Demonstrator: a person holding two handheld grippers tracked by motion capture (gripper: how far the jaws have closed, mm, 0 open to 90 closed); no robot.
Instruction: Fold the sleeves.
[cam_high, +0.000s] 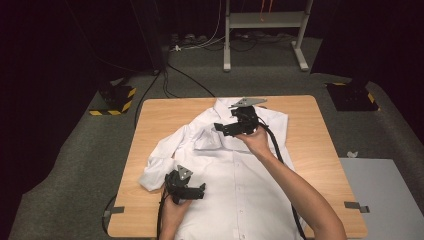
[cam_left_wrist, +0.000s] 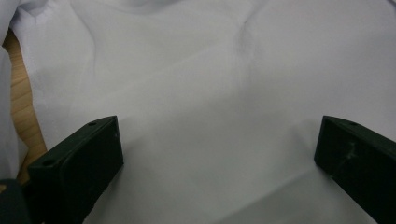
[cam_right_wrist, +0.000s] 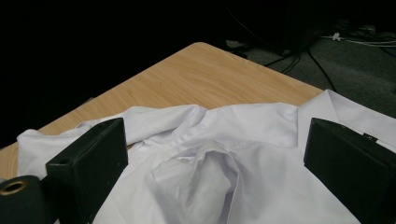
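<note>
Item one: a white shirt, which we found spread front-up on the wooden table, its buttoned placket running toward the near edge and its collar at the far side. One sleeve lay bunched and folded toward the table's left edge; a rumpled fold of cloth stood up near the shoulder, as we saw in the right gripper view.

Item two: the left gripper, which we held in the left hand low over the shirt's lower left part, near the bunched sleeve. In the left gripper view its jaws stood spread wide, with plain white fabric between and below them and nothing pinched. A strip of bare table showed at the left edge of that view.

Item three: the right gripper, which we held in the right hand above the shirt's upper chest, near the collar, jaws pointing toward the left of the table. In the right gripper view its jaws were spread wide and empty, clear of the cloth.

Item four: surroundings. We noted grey carpet around the table, a grey-framed stand beyond it, black cables on the floor, and two blocks with yellow-black striping flanking the far corners.
</note>
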